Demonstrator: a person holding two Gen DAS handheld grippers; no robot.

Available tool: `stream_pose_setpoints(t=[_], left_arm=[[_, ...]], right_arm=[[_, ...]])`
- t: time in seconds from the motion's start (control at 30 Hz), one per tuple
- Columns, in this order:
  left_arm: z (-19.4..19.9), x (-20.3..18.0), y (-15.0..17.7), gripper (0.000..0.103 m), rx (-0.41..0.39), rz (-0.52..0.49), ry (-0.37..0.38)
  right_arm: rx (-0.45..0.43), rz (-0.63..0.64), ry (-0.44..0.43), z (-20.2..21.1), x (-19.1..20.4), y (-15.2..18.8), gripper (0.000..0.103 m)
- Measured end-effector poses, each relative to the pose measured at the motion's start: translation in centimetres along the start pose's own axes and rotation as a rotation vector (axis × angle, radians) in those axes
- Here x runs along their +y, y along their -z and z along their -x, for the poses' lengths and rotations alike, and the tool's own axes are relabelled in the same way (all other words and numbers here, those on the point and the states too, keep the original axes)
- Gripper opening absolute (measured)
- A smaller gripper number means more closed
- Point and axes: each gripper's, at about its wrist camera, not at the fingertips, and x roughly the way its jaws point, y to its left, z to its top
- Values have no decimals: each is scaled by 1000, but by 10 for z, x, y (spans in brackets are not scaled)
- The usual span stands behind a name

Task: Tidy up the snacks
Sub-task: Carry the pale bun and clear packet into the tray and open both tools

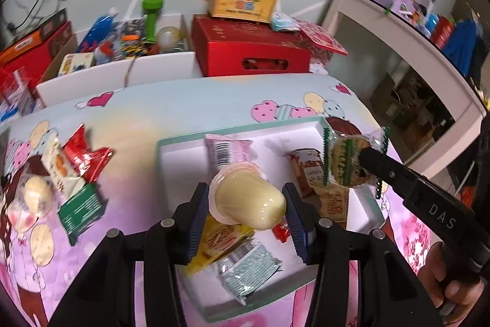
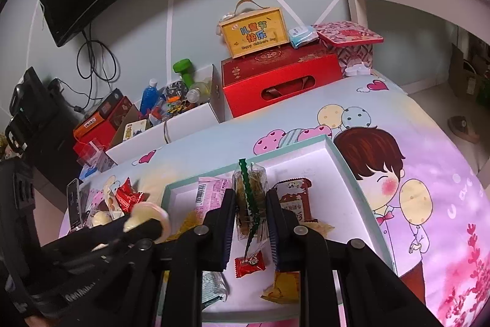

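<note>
Over the white tray (image 1: 372, 212) on the cartoon-print bedspread (image 1: 171, 109), I have both grippers loaded. My left gripper (image 1: 245, 204) is clamped on a pale yellow jelly cup (image 1: 249, 199), its blue pads pressing either side, the cup held above the tray's near half. My right gripper (image 2: 251, 212) is closed on a clear cookie packet with green zigzag edges (image 2: 249, 198), held upright between the fingers above the middle of the tray.

Inside the tray I see a pink wrapper (image 2: 209, 195) at the far side, a brown-and-white packet (image 2: 292, 199) to its right, a small red candy (image 2: 249, 262) near the middle, a yellow packet (image 1: 222, 241) and a grey-green packet (image 1: 249, 273) towards the near edge.

Left of the tray, on the bedspread, a loose heap remains: a red wrapper (image 1: 84, 155), a green packet (image 1: 81, 209) and a round pale cake in clear film (image 1: 36, 193), touching one another.
</note>
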Motion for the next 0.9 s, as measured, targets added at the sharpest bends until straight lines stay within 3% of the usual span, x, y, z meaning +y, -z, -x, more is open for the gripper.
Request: stream_pose_setpoints(t=[0.37, 0.6, 0.9], left_arm=[[-20, -26, 6, 50, 28, -79, 26], [-20, -27, 7, 59, 30, -75, 43], [-15, -9, 4, 61, 26, -7, 15]], right_arm=[[42, -9, -9, -11, -3, 5, 22], [69, 2, -1, -18, -1, 8, 22], [92, 14, 14, -24, 2, 9, 24]])
